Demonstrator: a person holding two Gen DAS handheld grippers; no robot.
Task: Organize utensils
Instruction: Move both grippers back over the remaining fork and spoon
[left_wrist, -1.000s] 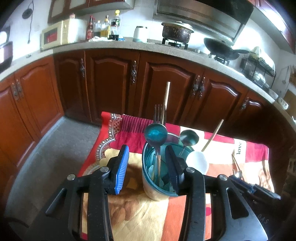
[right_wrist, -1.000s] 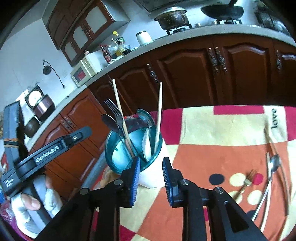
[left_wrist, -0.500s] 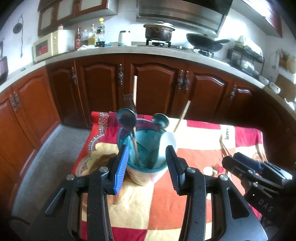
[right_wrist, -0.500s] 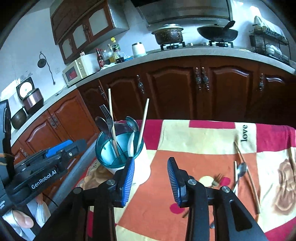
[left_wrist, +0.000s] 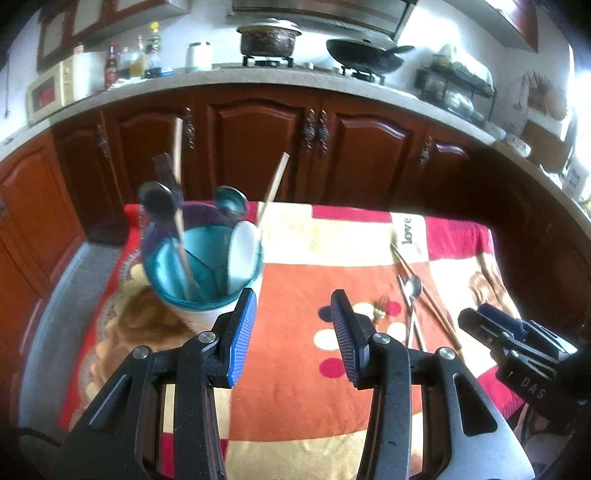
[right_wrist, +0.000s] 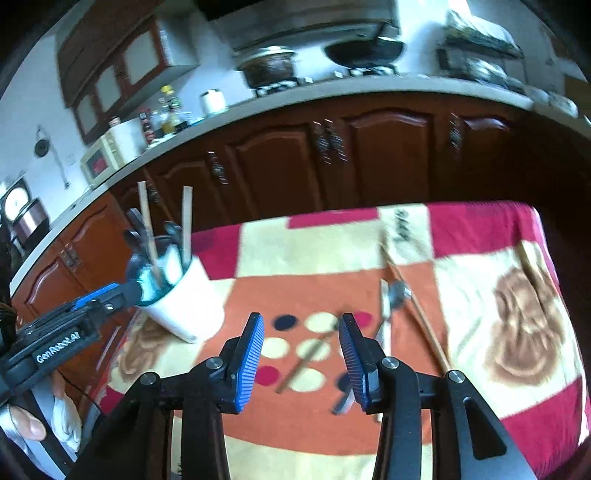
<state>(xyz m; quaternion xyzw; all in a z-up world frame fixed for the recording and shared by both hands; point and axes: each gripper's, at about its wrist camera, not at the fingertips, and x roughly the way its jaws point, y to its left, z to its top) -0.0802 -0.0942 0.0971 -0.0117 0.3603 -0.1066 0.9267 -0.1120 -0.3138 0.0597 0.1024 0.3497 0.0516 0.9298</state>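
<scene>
1. Loose utensils: I see a spoon (right_wrist: 392, 295), a fork (right_wrist: 308, 356) and a chopstick (right_wrist: 417, 308) lying flat on the tabletop (right_wrist: 295, 254), ahead of and slightly right of my right tongs (right_wrist: 301, 356); their long axes run roughly away from me, the fork slanted
2. Right tongs: spread, holding nothing, hovering just short of the fork; this is my nearer arm
3. Left tongs (left_wrist: 291, 334): spread, empty, with the holder (left_wrist: 201, 266) ahead to their left
4. Holder: upright near the tabletop's left edge, already carrying spoons, chopsticks and a fork
5. Surface: soft patterned cloth in red, orange and cream; I judge thin handles will sit low in it
6. Room: kitchen, dark wood cabinets (left_wrist: 255, 147), stove and pots beyond
</scene>
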